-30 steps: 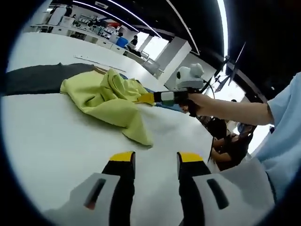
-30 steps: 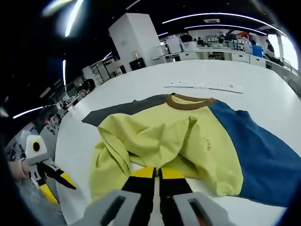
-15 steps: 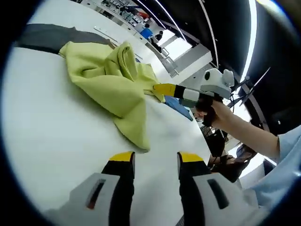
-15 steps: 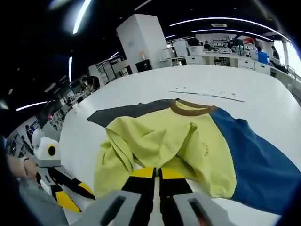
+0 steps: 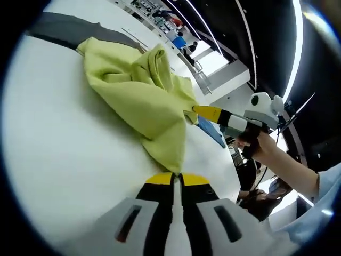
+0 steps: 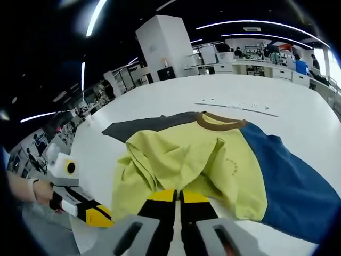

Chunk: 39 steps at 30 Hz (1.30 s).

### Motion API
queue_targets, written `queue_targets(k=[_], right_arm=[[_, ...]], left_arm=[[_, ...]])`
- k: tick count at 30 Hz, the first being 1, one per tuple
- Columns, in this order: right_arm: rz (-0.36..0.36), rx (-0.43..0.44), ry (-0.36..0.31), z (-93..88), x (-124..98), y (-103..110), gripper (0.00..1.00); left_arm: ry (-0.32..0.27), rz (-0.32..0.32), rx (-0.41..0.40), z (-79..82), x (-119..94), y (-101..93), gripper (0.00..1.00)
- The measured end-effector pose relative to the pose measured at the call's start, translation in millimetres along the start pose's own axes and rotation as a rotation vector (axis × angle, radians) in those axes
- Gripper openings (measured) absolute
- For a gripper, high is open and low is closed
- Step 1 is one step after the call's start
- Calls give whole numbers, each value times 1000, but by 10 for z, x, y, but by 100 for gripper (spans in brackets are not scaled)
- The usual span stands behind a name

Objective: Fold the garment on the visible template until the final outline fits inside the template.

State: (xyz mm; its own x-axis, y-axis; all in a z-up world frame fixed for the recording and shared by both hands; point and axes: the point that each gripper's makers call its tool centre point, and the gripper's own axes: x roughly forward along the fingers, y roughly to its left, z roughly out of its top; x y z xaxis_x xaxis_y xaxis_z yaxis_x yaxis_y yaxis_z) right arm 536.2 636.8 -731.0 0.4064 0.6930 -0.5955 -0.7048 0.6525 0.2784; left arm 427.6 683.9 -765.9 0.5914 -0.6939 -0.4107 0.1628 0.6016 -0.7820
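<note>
Now clamped shut on the yellow shirt's (image 5: 144,90) near corner at six o'clock after standing open a moment ago, left gripper (image 5: 177,178) joining right gripper (image 6: 178,195), pinched on the hem, ready for folding across the white surface (image 5: 64,154).

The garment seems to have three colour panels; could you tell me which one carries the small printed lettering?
The yellow-green panel in the middle: its print sits beside the blue panel. The blue and dark grey panel look plain.
</note>
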Motion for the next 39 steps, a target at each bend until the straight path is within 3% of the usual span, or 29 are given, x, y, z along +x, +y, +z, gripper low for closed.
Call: queue_targets(k=[10,18,22,29,39], right_arm=[[-1,7,-23,23,-153,5,0],[-8,44,-58,-39,-419,25,0],[-20,75,-73,-123,-570,30,0],[-41,136,-94,-300,-820,29,0],[-48,183,-83,-641,-1107,252,0]], left_arm=[[9,-55,8,80,-138,-112,0],[60,-29,62,148,-567,50,0],[59,-14,34,209,-783,155,0],[57,24,54,272,-1107,294,0],[73,80,76,260,-1460,477,0]])
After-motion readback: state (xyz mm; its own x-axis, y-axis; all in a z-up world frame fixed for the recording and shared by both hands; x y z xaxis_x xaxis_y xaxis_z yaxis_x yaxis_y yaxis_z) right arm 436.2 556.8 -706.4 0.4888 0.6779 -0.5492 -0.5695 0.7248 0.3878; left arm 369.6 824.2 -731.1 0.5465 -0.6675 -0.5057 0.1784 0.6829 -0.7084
